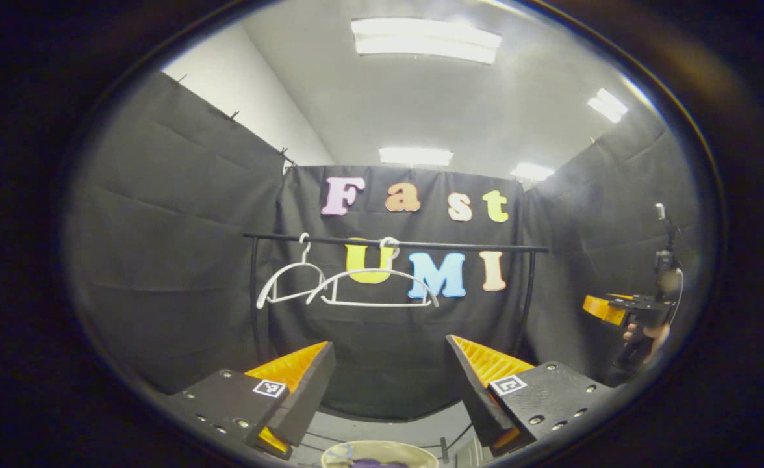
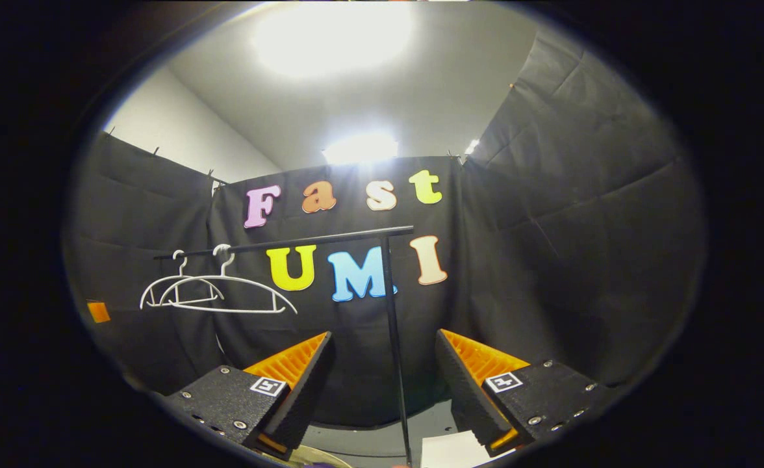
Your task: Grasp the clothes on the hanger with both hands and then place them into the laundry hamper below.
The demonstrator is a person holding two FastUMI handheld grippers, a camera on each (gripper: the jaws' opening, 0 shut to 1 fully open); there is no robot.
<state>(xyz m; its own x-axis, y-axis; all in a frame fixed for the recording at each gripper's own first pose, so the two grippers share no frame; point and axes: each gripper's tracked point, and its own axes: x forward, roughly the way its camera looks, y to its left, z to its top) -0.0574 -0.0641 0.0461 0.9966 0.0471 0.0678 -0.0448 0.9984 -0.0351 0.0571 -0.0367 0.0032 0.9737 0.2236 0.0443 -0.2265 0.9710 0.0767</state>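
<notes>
Both hangers (image 1: 349, 286) hang bare on the rail (image 1: 395, 244); purple cloth lies in the hamper (image 1: 382, 450) directly below the left gripper (image 1: 388, 390), both grippers' jaws apart.

Two bare white hangers (image 1: 349, 286) hang on the black rail (image 1: 395, 244). The left gripper (image 1: 388, 383) gapes wide, empty — below it the hamper's rim (image 1: 382, 447), with something purple inside, possibly clothes (image 1: 372, 463).

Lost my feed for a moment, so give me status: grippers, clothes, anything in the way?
Both hand-held grippers open, left, right, holding nothing. Two white hangers bare on the rail. Purple cloth in the hamper below. Nothing in the way.
</notes>
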